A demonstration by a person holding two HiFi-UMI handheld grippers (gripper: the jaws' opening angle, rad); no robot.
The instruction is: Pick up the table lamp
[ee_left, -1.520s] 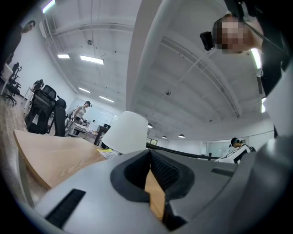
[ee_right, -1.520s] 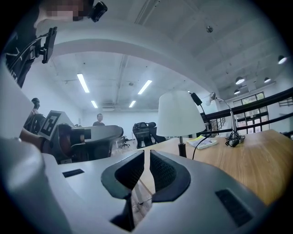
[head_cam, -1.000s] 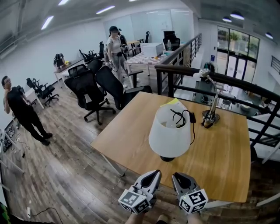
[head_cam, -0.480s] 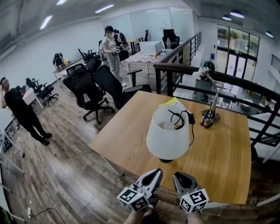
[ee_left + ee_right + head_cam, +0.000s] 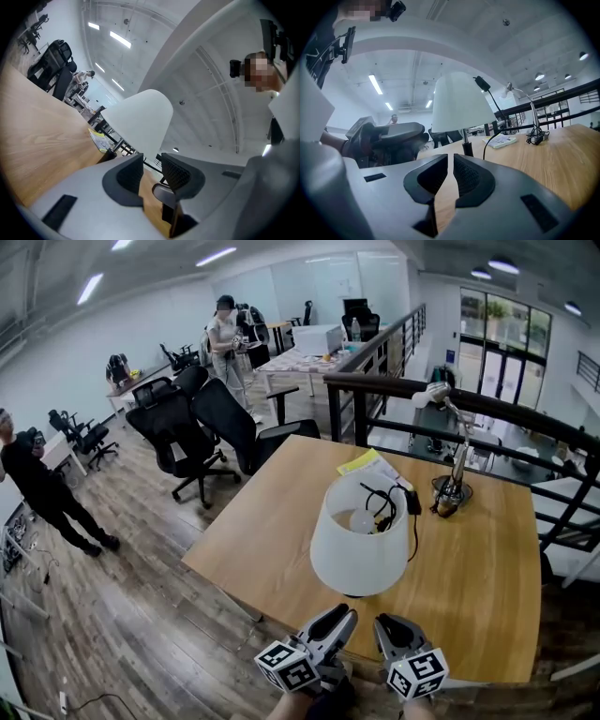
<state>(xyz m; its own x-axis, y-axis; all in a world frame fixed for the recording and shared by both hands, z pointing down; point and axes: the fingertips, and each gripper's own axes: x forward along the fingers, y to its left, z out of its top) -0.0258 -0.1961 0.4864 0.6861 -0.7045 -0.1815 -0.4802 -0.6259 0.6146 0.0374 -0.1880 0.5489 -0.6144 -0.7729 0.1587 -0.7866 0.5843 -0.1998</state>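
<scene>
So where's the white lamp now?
In the head view the table lamp stands centrally on the wooden table, the desk lamp behind it to the right.

I have the table lamp (image 5: 359,538) standing on the bench (image 5: 262,532), near its front edge and about midway across. Behind it to the right a desk lamp (image 5: 454,491) stands near the far edge, with a notepad (image 5: 366,463) lying on the bench to its left. A railing (image 5: 394,387) runs behind the bench; office chairs (image 5: 178,432) stand on the floor (image 5: 141,615) off its left side
</scene>
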